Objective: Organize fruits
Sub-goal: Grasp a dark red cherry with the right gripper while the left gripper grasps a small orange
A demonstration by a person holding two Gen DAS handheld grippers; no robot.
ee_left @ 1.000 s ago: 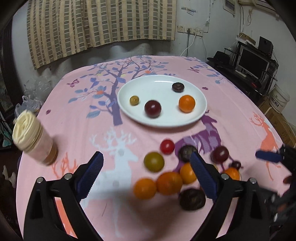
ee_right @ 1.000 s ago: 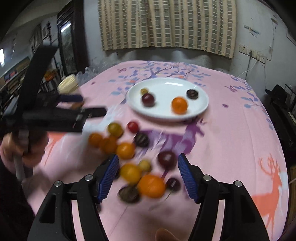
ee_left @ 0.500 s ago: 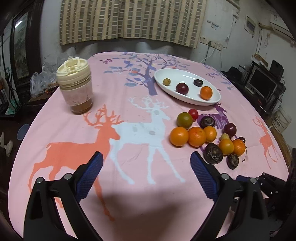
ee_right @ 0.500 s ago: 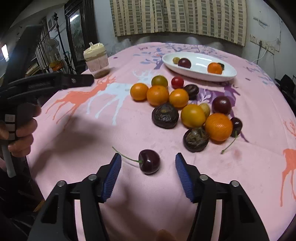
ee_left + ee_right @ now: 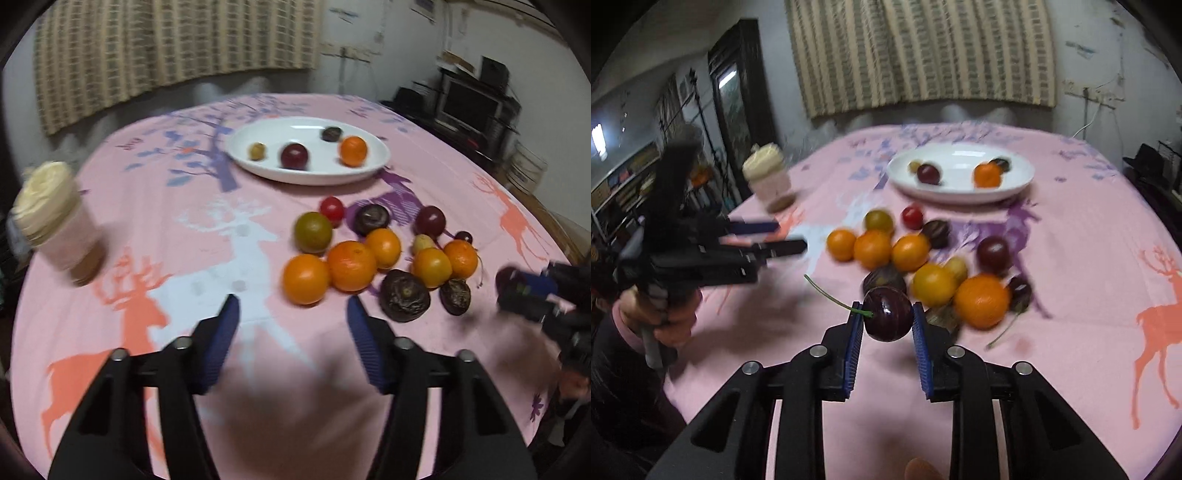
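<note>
My right gripper (image 5: 887, 320) is shut on a dark cherry (image 5: 888, 318) with a green stem and holds it above the pink tablecloth, near a pile of loose fruit (image 5: 908, 251). The white plate (image 5: 1015, 184) beyond holds several small fruits. In the left wrist view my left gripper (image 5: 293, 314) is open and empty, just short of an orange (image 5: 306, 278) at the pile's near edge. The plate (image 5: 380, 162) lies farther back. The right gripper (image 5: 532, 291) shows at the right edge, the left gripper (image 5: 772, 240) at the left of the right wrist view.
A jar with a cream lid (image 5: 55, 218) stands at the left of the table, also seen in the right wrist view (image 5: 770, 181). The round table (image 5: 184, 280) has a pink cloth with deer prints. Furniture and a monitor (image 5: 469, 107) stand beyond its right edge.
My right gripper closed on the cherry that lay on the cloth and lifted it. My left gripper narrowed its opening and swung right toward the fruit pile.
</note>
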